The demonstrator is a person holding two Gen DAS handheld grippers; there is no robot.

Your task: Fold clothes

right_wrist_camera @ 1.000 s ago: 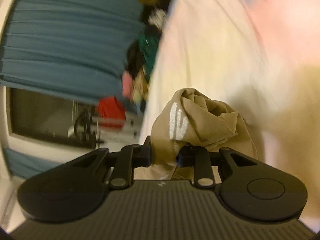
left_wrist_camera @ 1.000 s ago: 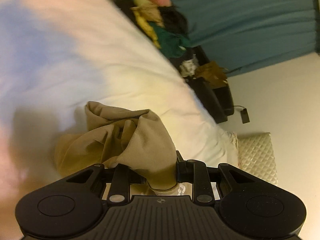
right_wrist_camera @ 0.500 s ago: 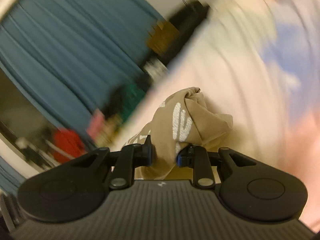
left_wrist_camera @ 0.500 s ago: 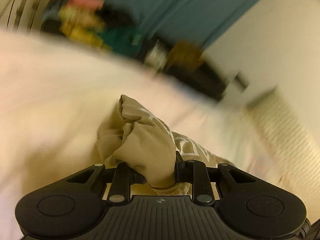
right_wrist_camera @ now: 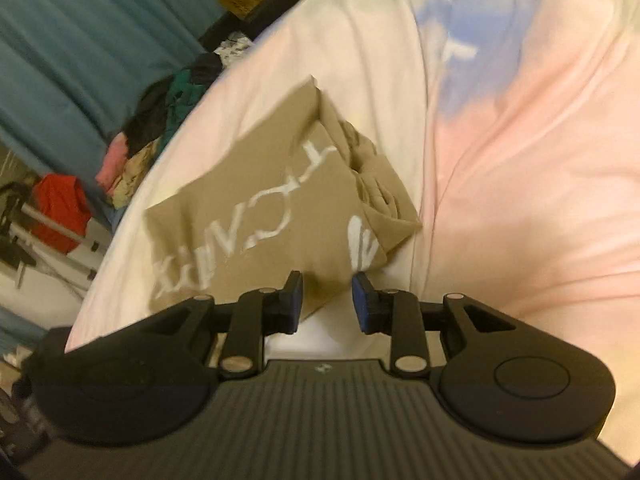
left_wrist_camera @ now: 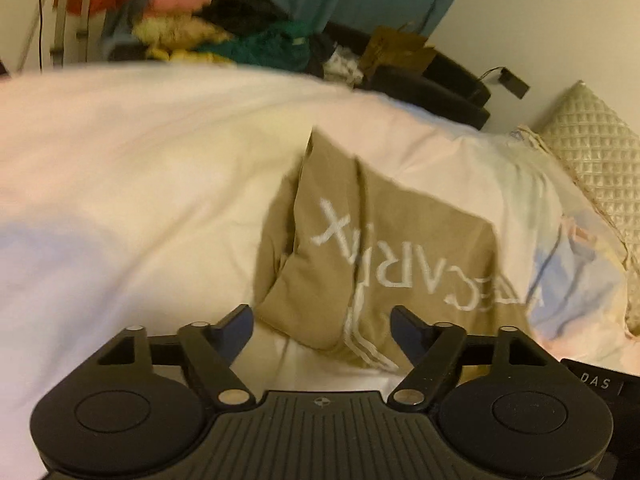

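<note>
On the bed (left_wrist_camera: 140, 168), tan garment (left_wrist_camera: 360, 240) lies folded; left hand-held gripper (left_wrist_camera: 322, 326) just spread wide, right (right_wrist_camera: 326, 300) apart, nothing pinched.

The tan garment (left_wrist_camera: 384, 248) is soft, matt cloth with white printed lettering and stripes, creased where it is bunched. It lies on a smooth, matt white bedsheet (left_wrist_camera: 160, 184) tinted pink and blue; far right sits a cream pillow (left_wrist_camera: 596, 160) with a quilted, waffle-textured cover. Both grippers look like matt black plastic with ribbed bodies and small shiny metal pins, and the teal curtain (right_wrist_camera: 80, 32) hangs in pleated, dull cloth.
</note>
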